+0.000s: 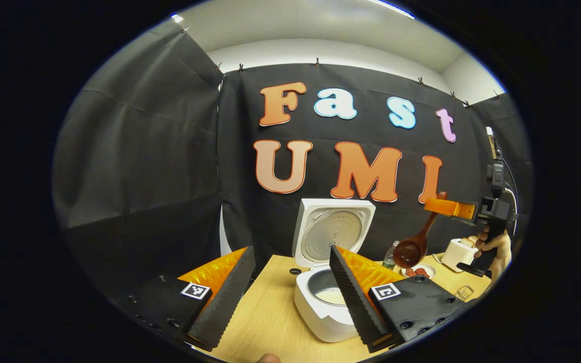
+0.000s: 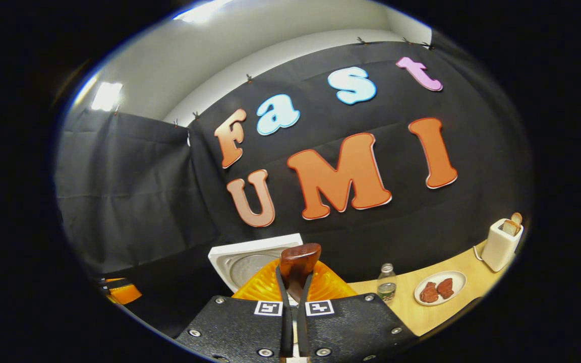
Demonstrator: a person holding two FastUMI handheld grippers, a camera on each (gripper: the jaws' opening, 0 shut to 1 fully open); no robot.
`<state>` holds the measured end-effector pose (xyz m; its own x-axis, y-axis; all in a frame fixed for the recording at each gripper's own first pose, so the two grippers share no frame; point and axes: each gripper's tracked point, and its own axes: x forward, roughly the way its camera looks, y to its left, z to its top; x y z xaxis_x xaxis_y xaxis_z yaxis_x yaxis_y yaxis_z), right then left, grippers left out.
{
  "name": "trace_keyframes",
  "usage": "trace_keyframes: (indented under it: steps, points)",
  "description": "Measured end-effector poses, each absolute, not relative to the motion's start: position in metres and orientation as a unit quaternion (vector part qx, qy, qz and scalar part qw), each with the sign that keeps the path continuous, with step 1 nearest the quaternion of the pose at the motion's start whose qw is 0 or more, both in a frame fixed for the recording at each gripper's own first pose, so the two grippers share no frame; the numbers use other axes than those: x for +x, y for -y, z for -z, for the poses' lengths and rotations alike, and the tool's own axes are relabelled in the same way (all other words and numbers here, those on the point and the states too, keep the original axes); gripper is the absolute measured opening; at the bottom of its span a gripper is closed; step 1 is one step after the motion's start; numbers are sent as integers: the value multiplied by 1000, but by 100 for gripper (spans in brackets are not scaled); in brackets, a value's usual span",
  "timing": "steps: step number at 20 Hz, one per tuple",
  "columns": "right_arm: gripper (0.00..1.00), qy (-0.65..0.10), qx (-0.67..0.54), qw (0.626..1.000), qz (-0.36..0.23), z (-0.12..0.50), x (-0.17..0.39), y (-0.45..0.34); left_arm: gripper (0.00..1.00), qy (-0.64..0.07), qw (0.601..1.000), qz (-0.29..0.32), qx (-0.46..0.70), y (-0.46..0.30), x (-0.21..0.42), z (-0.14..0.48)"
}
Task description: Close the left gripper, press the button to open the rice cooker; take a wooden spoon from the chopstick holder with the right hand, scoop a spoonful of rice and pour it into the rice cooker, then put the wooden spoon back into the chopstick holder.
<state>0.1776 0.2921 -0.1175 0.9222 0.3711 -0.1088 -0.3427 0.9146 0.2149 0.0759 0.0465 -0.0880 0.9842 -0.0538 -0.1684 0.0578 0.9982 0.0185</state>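
Observation:
The white rice cooker (image 1: 321,317) stands open on the wooden table, lid (image 1: 333,232) upright, with white rice in its inner pot (image 1: 332,295). My left gripper (image 1: 289,252) is open, its fingers spread wide on either side of the cooker and short of it. To the right, my right gripper (image 1: 448,206) is shut on the handle of the dark wooden spoon (image 1: 410,252), whose bowl hangs down beside the cooker, above the plate. In the right gripper view, the right gripper (image 2: 295,288) pinches the spoon handle (image 2: 298,264), with the cooker lid (image 2: 250,262) behind it.
A small bottle (image 1: 390,254), a plate of red pieces (image 1: 418,272) and a white toaster with bread (image 1: 457,252) stand at the table's right. They are the bottle (image 2: 386,285), plate (image 2: 439,288) and toaster (image 2: 501,242) in the right gripper view. A hand (image 1: 495,247) holds the right gripper.

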Motion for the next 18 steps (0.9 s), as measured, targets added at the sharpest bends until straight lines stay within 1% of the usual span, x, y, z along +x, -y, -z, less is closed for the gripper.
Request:
trace_keyframes:
  steps: [4,10,15,18]
  points:
    - [2,-68,109,984,-121,113,176,-210,100,-88,996,27,10,-42,75,90]
    - [2,-75,118,989,-43,125,149,-101,100,-87,996,33,1,-33,75,90]
    - [2,-85,114,990,5,149,117,-35,100,-83,996,36,14,-22,77,89]
    - [2,-104,136,985,25,168,97,-10,100,-78,996,43,4,-9,76,87]
